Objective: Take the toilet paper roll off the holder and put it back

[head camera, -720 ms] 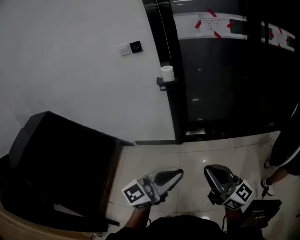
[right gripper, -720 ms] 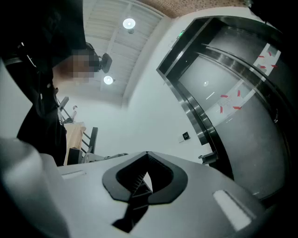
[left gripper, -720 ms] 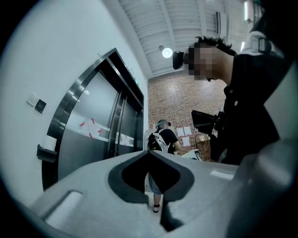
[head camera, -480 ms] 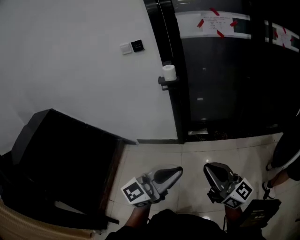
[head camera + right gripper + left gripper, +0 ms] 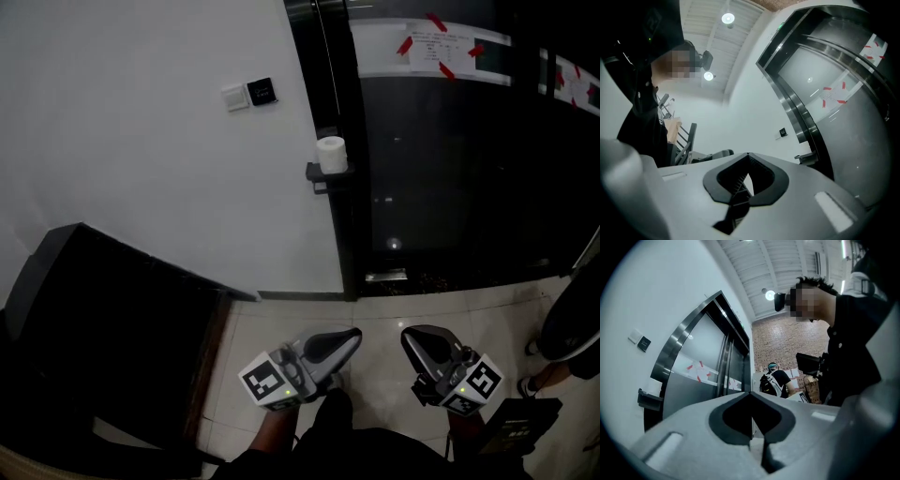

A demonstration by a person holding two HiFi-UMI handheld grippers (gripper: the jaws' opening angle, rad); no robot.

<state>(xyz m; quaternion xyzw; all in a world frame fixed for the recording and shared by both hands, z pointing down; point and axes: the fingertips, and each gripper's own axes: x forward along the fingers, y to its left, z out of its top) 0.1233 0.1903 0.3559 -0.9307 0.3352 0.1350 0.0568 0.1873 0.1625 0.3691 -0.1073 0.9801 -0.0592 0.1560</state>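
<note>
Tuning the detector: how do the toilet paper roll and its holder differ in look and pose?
1. The toilet paper roll is white; the holder is dark.
2. The roll is a short cylinder standing upright; the holder is a flat bracket jutting out sideways.
3. The roll sits on top; the holder lies beneath and carries it.

Shared: both sit at the edge of the white wall, beside the dark glass door.

L tool (image 5: 354, 335), R tool (image 5: 409, 337), grey, b&w marker cubes (image 5: 265, 382), dark clothes (image 5: 375, 457)
</note>
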